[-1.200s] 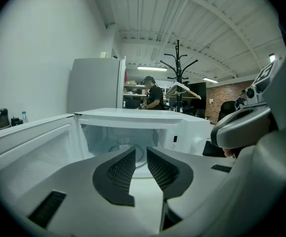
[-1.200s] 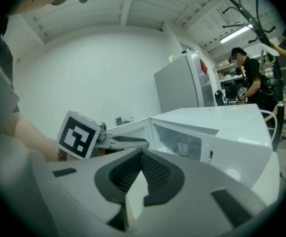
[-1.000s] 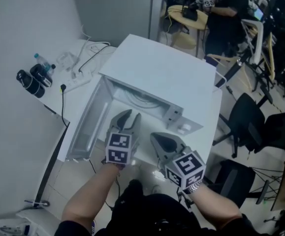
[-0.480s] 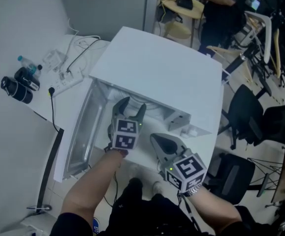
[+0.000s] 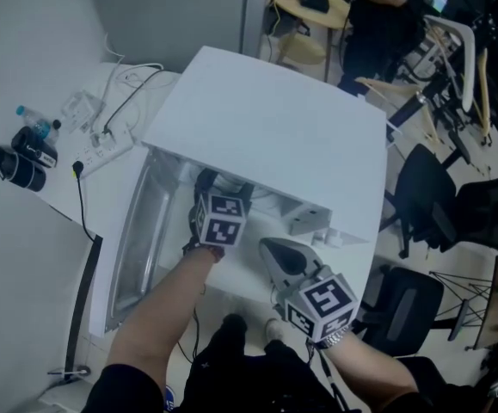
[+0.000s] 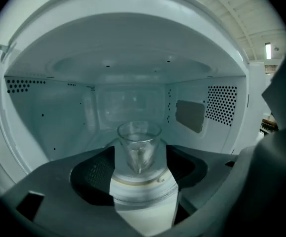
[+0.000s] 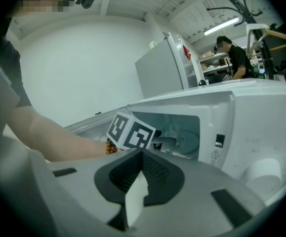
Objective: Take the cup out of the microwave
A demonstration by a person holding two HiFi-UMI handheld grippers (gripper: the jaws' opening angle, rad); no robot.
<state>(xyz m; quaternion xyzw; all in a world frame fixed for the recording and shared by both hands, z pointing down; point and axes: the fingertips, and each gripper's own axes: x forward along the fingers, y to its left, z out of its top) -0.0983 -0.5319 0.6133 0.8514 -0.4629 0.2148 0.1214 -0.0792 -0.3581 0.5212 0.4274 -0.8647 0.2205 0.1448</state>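
Observation:
The white microwave (image 5: 266, 136) stands with its door (image 5: 132, 239) swung open to the left. A clear glass cup (image 6: 139, 147) stands upright on the turntable inside; in the head view the oven's roof hides it. My left gripper (image 5: 223, 188) reaches into the cavity. In the left gripper view its jaws (image 6: 140, 179) are opening wide, with the cup just ahead in line with the gap and the pads not pressing it. My right gripper (image 5: 271, 246) hangs outside in front of the oven, shut and empty (image 7: 142, 174).
A power strip with cables (image 5: 102, 140), a water bottle (image 5: 38, 119) and a black object (image 5: 12, 166) lie on the table left of the oven. Office chairs (image 5: 429, 196) stand to the right. The oven's control panel (image 7: 261, 132) is to the right of the cavity.
My left gripper has pushed forward and down into the oven cavity, and its jaws have spread. My right gripper has sunk a little and stays outside.

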